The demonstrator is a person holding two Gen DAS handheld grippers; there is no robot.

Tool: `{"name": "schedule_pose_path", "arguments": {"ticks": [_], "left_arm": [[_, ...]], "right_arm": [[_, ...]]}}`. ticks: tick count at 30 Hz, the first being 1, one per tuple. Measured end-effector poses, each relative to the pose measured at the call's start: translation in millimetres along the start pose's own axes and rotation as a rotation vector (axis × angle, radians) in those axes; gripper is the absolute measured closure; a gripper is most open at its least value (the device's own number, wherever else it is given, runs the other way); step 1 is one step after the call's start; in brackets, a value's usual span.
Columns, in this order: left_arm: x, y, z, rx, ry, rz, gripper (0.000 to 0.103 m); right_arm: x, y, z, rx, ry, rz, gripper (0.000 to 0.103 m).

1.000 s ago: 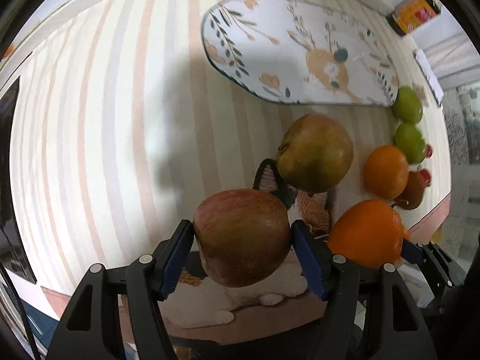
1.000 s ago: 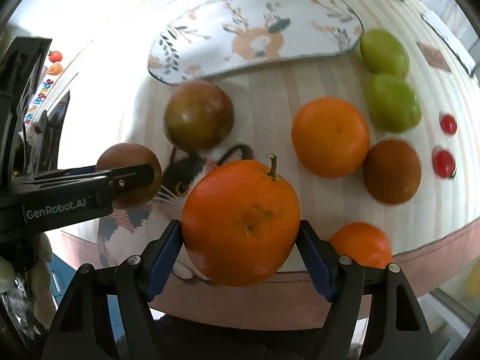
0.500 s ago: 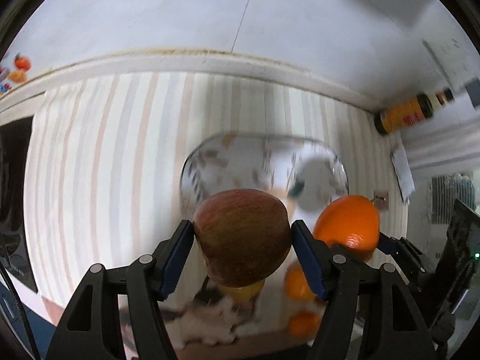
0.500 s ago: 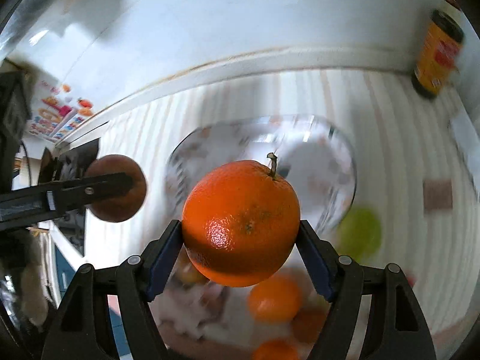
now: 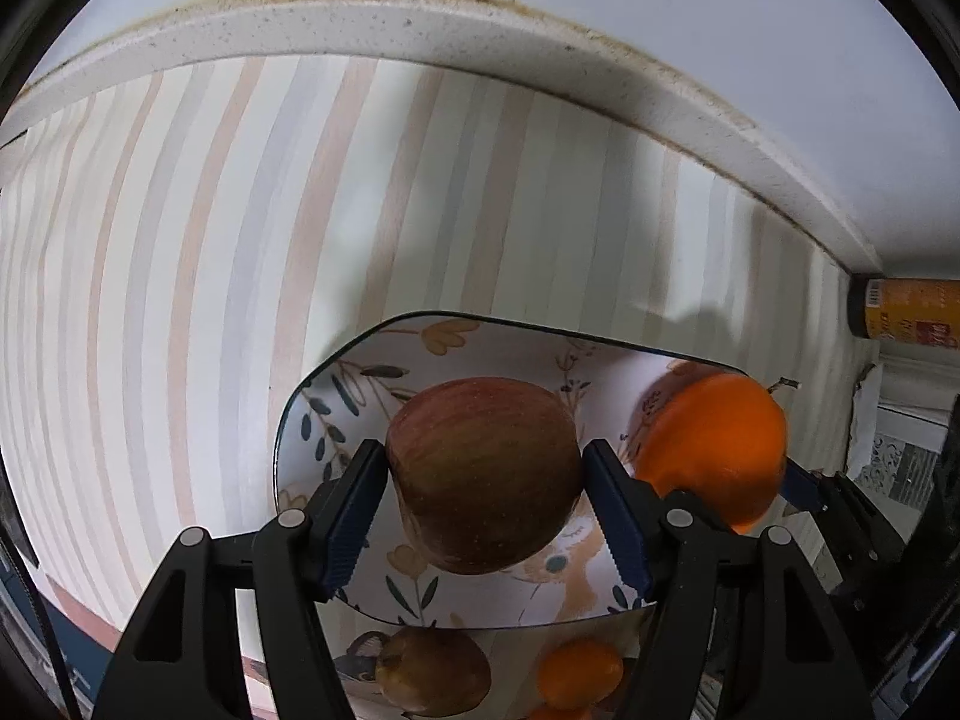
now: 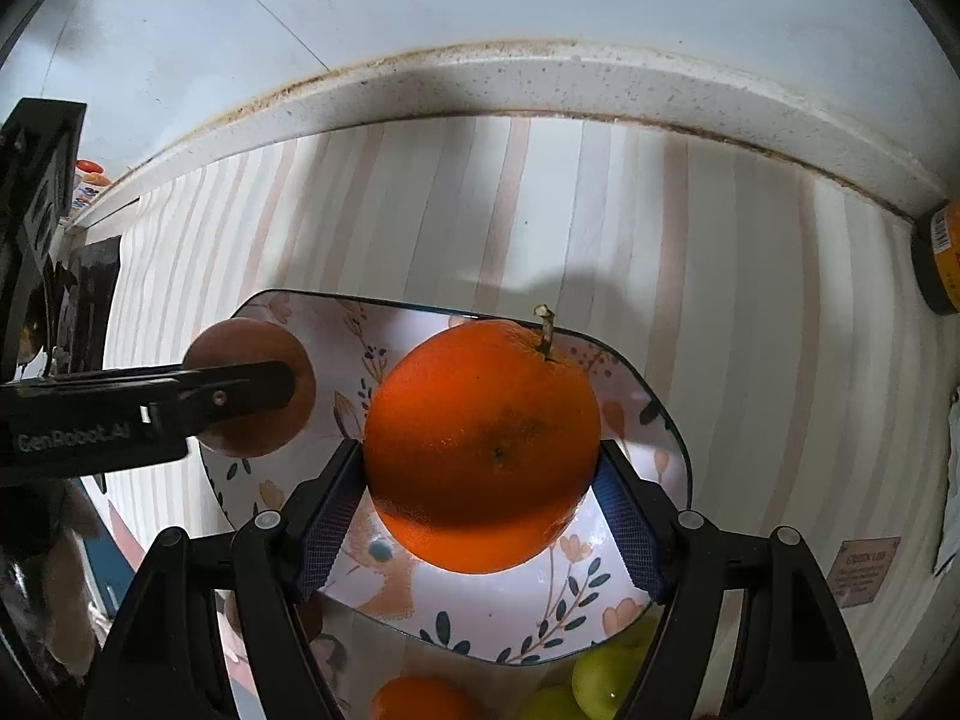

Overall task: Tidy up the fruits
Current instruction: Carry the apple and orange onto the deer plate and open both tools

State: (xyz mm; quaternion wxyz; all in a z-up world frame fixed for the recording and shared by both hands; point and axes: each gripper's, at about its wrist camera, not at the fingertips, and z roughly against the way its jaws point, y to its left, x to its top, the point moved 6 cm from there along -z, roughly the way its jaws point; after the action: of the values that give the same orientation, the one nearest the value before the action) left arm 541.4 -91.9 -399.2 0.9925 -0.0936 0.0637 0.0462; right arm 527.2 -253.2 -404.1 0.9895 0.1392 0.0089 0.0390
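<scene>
My left gripper is shut on a red apple and holds it above the left part of the patterned tray. My right gripper is shut on a large orange and holds it above the same tray, towards its right part. Each view shows the other gripper's fruit: the orange at right, the apple at left behind a black finger.
Below the tray lie a brownish apple, a small orange, another orange and green fruits. A yellow-labelled bottle lies by the white wall ledge. The striped cloth stretches left.
Both grippers have lifted their fruits off the cloth and carried them forward over the tray. The view has come closer to the tray and wall.
</scene>
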Motion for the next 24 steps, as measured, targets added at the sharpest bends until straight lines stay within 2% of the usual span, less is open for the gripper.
{"name": "schedule_pose_path", "arguments": {"ticks": [4, 5, 6, 7, 9, 14, 24], "left_arm": [[0, 0, -4, -0.001, 0.028, 0.033, 0.037], [0, 0, -2, 0.006, 0.013, 0.031, 0.037], [0, 0, 2, 0.016, -0.011, 0.025, 0.034], [0, 0, 7, 0.028, -0.032, 0.02, 0.023], [1, 0, 21, 0.033, -0.073, 0.004, 0.009], [-16, 1, 43, 0.082, -0.133, -0.045, 0.008], [-65, 18, 87, 0.134, -0.265, -0.079, 0.008]], "right_arm": [[3, -2, -5, 0.021, 0.033, -0.047, 0.023], [3, -1, -5, 0.021, 0.042, -0.057, 0.022], [2, -2, -2, 0.015, 0.039, -0.066, 0.018], [2, -3, 1, 0.009, 0.016, -0.074, 0.008], [0, -2, 11, -0.013, -0.007, -0.077, 0.006], [-17, -1, 34, -0.131, -0.037, -0.061, 0.006], [-62, 15, 79, -0.182, -0.13, -0.122, 0.006]]}}
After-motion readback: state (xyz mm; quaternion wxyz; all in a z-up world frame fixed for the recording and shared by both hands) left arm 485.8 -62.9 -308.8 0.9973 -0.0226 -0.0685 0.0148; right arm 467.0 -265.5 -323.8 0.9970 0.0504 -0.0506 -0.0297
